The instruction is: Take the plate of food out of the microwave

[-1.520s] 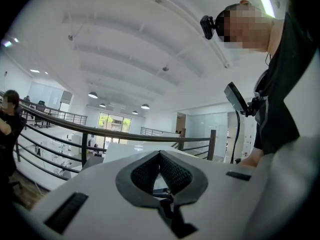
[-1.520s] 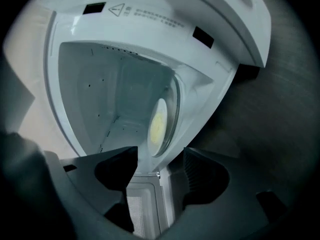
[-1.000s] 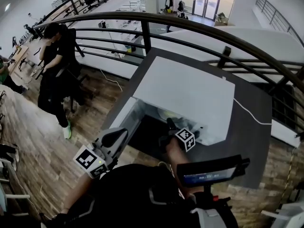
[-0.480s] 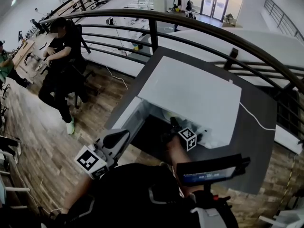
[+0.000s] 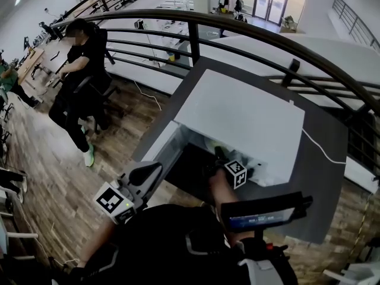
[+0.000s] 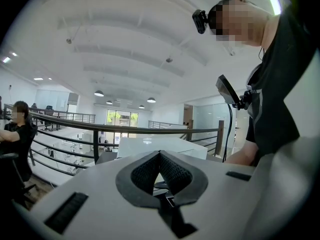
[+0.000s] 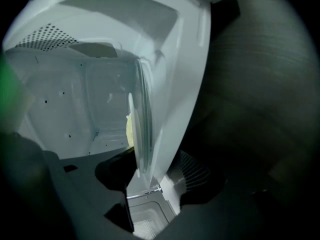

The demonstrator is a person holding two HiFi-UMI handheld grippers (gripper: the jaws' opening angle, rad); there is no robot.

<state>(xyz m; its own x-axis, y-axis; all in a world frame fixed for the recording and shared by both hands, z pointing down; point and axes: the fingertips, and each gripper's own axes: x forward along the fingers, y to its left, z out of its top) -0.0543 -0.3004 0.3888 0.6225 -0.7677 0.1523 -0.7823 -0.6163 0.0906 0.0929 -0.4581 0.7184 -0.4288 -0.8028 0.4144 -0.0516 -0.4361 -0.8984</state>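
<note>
plate (image 7: 142, 134): clear glass, seen edge-on | food (image 7: 130, 128): pale yellow, on plate | inside open white microwave (image 5: 240, 120)

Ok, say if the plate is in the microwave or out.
In: the plate sits inside the microwave, its rim between the open jaws of the right tool.

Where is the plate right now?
The plate is inside the microwave, mid-right in the head view; in the right gripper view its rim sits between the right tongs.

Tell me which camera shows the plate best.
Right gripper view: the plate runs edge-on, close up, into the right gripper. Head view shows only a sliver inside the microwave; left gripper view, none.
</note>
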